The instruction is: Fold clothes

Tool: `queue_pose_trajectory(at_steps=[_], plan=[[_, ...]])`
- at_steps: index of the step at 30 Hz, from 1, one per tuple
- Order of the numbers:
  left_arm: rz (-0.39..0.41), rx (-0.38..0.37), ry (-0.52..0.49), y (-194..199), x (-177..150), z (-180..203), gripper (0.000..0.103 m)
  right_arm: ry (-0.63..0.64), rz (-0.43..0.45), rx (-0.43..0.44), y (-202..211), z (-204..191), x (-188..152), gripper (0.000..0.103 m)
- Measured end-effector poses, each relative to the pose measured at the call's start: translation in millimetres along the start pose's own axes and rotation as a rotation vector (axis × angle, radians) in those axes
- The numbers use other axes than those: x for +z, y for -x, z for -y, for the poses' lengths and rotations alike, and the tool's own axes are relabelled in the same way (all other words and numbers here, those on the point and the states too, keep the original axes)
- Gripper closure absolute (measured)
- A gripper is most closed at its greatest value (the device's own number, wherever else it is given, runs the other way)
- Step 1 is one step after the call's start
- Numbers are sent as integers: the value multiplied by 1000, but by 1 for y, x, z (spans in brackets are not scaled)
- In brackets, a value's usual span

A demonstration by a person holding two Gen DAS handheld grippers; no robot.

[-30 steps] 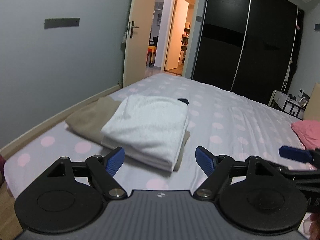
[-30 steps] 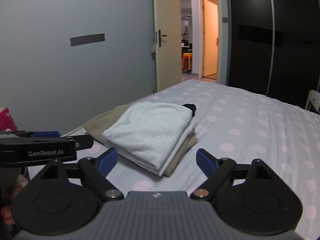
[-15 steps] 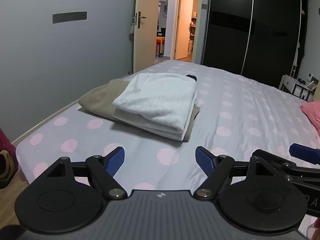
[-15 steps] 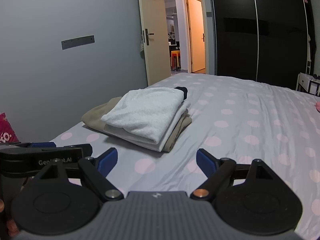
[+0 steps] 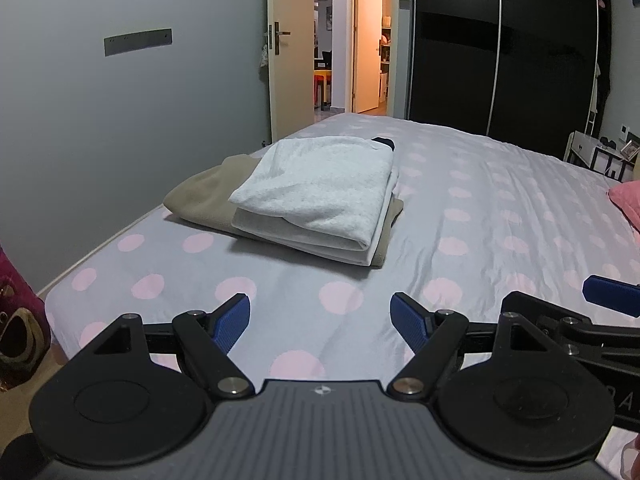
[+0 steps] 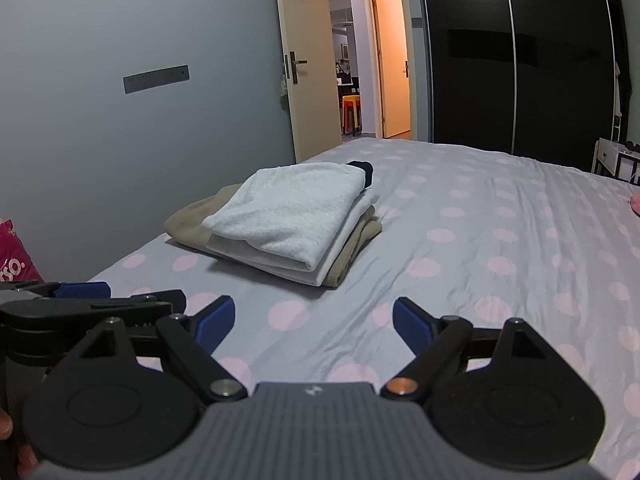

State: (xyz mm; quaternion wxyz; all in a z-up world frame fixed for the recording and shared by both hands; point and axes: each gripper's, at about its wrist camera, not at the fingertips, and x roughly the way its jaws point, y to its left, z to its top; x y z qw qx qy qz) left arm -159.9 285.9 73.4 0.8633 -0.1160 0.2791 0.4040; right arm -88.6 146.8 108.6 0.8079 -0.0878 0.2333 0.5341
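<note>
The left gripper (image 5: 320, 318) has a ribbed grey body with a small round emblem at its front edge, flanked by two matte black teardrop plates, each with a shallow round recess. From these run angular black link arms with triangular cut-outs and silver pivot screws, ending in ribbed blue fingertips (image 5: 231, 322). The right gripper (image 6: 310, 322) is built the same, though one pivot screw (image 6: 401, 385) on it looks copper-coloured, and seen from the left camera its black side bar carries pale lettering cut off by the frame edge.

White folded garment (image 5: 320, 192) lies stacked atop folded beige garment (image 5: 200, 198)
</note>
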Motion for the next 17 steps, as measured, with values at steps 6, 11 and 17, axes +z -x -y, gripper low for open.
queue_pose_trajectory(at_steps=[6,11,17], plan=[[-6,2,-9,1,0,3,26,-9,-6,4,1,3,-2,15],[-2,1,-11,2,1,3,26,-7,-5,5,2,4,-1,15],[5,2,-18,2,-2,2,26,-14,-5,10,3,5,-2,15]])
